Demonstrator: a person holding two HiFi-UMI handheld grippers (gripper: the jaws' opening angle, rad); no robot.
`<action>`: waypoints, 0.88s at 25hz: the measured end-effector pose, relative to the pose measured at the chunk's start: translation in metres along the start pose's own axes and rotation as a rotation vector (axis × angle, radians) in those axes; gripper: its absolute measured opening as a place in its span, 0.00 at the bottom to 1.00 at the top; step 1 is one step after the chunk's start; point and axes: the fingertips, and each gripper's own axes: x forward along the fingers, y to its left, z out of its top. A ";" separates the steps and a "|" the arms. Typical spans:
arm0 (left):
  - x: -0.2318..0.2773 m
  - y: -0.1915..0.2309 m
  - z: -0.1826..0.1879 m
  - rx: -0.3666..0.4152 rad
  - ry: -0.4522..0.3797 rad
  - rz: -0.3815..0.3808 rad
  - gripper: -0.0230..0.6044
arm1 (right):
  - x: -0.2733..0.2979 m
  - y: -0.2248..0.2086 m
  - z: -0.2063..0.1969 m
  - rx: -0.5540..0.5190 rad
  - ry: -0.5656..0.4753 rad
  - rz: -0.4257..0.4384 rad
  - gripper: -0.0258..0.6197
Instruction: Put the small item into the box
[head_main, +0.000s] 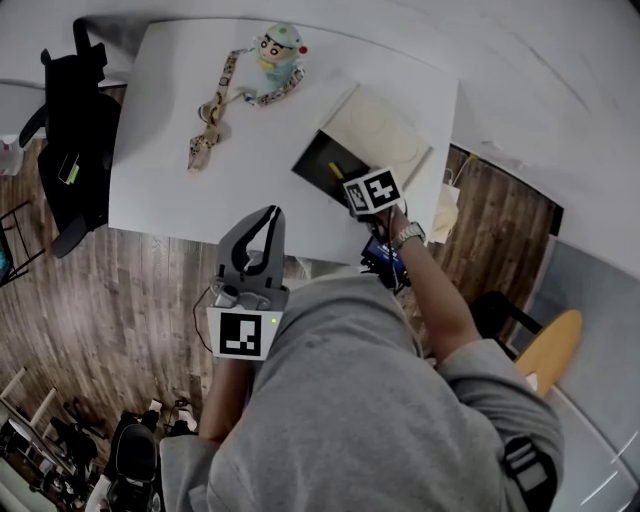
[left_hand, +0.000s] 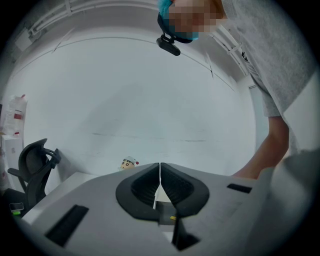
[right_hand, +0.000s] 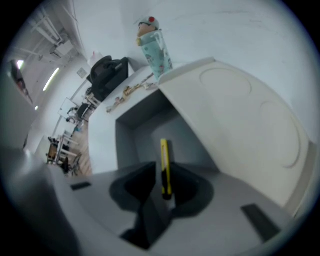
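The item is pinched by the right gripper inside the box, release judged due next; the left gripper is pressed together, empty.

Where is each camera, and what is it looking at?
Head view: on the person's head, looking down at the table; the grey sweater shows.
Left gripper view: on the shut left gripper, facing the wall; a forearm shows.
Right gripper view: on the right gripper holding a yellow stick, facing into the box.
All share the toy.
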 end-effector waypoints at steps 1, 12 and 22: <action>0.000 -0.001 0.000 0.000 0.000 -0.006 0.10 | -0.002 -0.001 0.000 0.004 -0.005 -0.004 0.20; -0.008 -0.005 0.008 0.023 -0.014 -0.068 0.10 | -0.028 -0.004 0.004 0.057 -0.094 -0.066 0.20; -0.014 -0.011 0.015 0.058 -0.022 -0.211 0.10 | -0.067 0.006 0.003 0.146 -0.256 -0.126 0.10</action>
